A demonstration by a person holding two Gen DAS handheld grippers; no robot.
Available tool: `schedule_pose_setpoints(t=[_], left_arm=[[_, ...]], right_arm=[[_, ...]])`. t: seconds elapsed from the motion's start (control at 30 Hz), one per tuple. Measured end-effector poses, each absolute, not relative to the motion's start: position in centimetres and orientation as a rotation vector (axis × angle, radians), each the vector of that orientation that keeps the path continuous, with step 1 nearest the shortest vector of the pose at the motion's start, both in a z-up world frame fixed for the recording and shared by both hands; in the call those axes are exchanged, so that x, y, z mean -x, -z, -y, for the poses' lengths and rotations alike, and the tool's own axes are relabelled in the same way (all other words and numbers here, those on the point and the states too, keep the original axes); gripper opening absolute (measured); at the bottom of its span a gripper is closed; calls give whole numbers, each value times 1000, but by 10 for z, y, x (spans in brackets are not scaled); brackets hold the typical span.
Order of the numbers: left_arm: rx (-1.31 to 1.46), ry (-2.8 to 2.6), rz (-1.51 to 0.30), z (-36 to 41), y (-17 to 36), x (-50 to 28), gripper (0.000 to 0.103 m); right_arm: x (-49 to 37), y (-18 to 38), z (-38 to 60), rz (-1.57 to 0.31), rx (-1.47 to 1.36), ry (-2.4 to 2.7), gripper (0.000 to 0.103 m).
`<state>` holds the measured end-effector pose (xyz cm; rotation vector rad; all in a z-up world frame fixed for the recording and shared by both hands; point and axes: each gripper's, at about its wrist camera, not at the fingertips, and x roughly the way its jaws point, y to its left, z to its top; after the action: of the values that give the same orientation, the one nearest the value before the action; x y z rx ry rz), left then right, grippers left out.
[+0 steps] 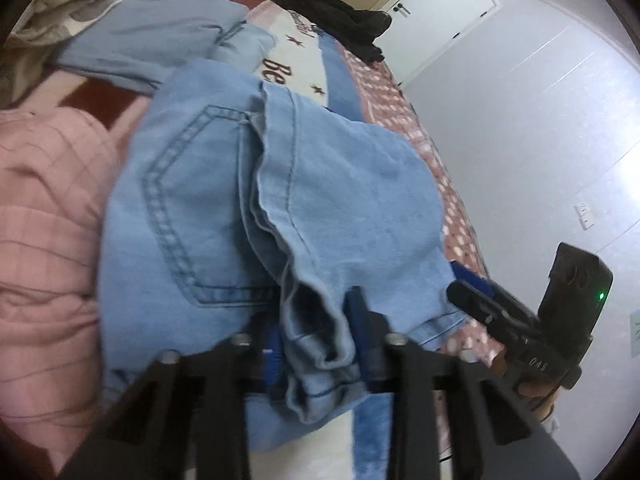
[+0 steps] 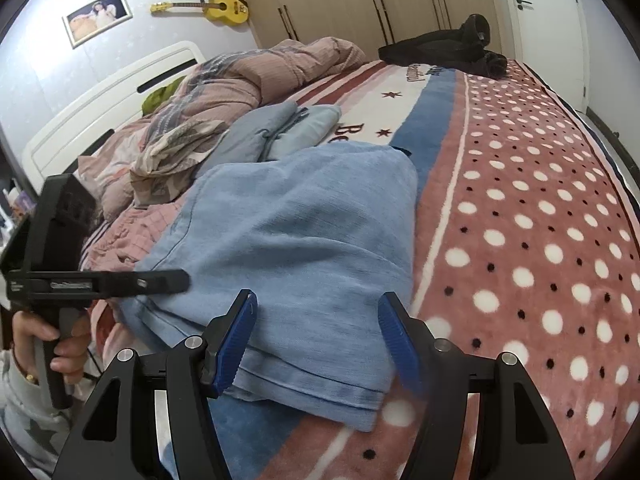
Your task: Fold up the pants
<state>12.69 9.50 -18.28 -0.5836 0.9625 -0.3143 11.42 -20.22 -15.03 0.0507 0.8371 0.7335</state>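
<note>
Light-blue jeans point(image 1: 360, 208) lie folded over on the bed, a back pocket showing on the left. My left gripper point(image 1: 318, 320) is shut on a bunched fold of the jeans near their near edge, with denim squeezed between the blue pads point(image 1: 362, 336). In the right wrist view the jeans point(image 2: 304, 232) fill the middle. My right gripper point(image 2: 318, 308) stands open over their near hem, its pads apart on either side of the cloth. The left gripper point(image 2: 160, 280) reaches in from the left, held by a hand. The right gripper point(image 1: 468, 288) shows at the jeans' right corner.
A folded pale-blue garment point(image 2: 280, 132) lies beyond the jeans. Black clothing point(image 2: 448, 52) sits at the far end of the bed. A pink quilt point(image 2: 248, 76) is heaped toward the headboard. The dotted blanket point(image 2: 540, 220) stretches right to the bed's edge.
</note>
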Motion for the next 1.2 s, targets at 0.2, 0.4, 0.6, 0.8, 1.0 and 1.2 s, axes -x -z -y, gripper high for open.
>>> schedule_pose_setpoints(t=[0.2,0.4,0.6,0.8,1.0,1.2], left_arm=[[544,320,-837,-92,150,-120,9],[542,311,-772,-106,127,-112,8],[511,368,-736,-93,101,-115,8],[477,462,-726,-69,69,-120,8],[428,437,-771,-72,71,-120,14],[337,377,-805,-108,93,-93,52]], right_arm=[[-109,148,199,-829,-26,-737,60],[-101,143,198,-804,-20,-756,65],[-67,130,176,-689,129,-841,85],[-51,119,124,-519,258,-791,86],[-67,101,120,-422,117,-717,29],[-83,106,128,-552,123,-736,4]])
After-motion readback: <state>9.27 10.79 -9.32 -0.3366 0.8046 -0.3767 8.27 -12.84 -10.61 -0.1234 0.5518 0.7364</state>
